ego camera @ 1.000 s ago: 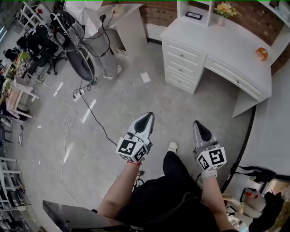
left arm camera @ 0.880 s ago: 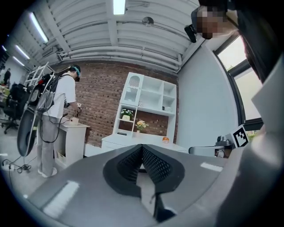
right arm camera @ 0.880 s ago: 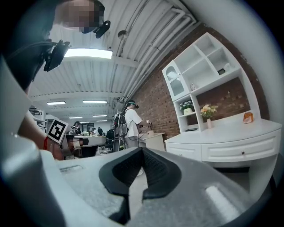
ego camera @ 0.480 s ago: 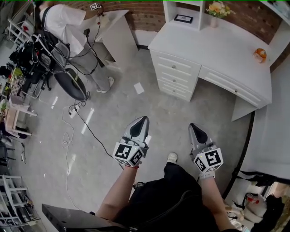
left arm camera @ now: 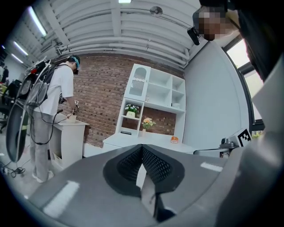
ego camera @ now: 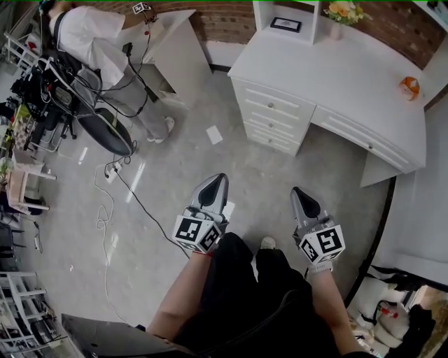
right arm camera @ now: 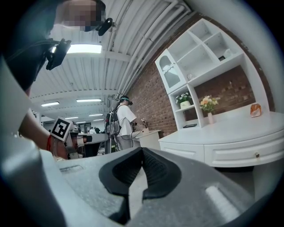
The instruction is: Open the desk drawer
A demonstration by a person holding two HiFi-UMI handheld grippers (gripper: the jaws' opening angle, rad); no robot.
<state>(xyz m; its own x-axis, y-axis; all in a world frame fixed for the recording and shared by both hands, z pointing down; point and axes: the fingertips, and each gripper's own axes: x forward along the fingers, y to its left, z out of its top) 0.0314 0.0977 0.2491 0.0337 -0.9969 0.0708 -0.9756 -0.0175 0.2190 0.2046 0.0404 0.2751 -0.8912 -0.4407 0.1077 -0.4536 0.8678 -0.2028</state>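
Note:
A white desk (ego camera: 350,73) stands at the upper right of the head view, with a stack of drawers (ego camera: 273,119) on its left side and a long shallow drawer (ego camera: 364,136) with a small knob under the top. All drawers look closed. My left gripper (ego camera: 217,181) and right gripper (ego camera: 297,192) hang shut over the grey floor, well short of the desk, nothing between the jaws. In the right gripper view the long drawer (right arm camera: 248,153) lies ahead to the right. In the left gripper view the desk (left arm camera: 146,139) is far ahead.
A person in a white shirt (ego camera: 94,42) stands at a second white desk (ego camera: 178,38) at the upper left. Chairs, gear and a floor cable (ego camera: 133,182) fill the left side. An orange object (ego camera: 409,86) and a flower vase (ego camera: 341,17) sit on the desk.
The head view has shifted slightly; the desk sits a little nearer. Both grippers stay shut and keep their place in front of me.

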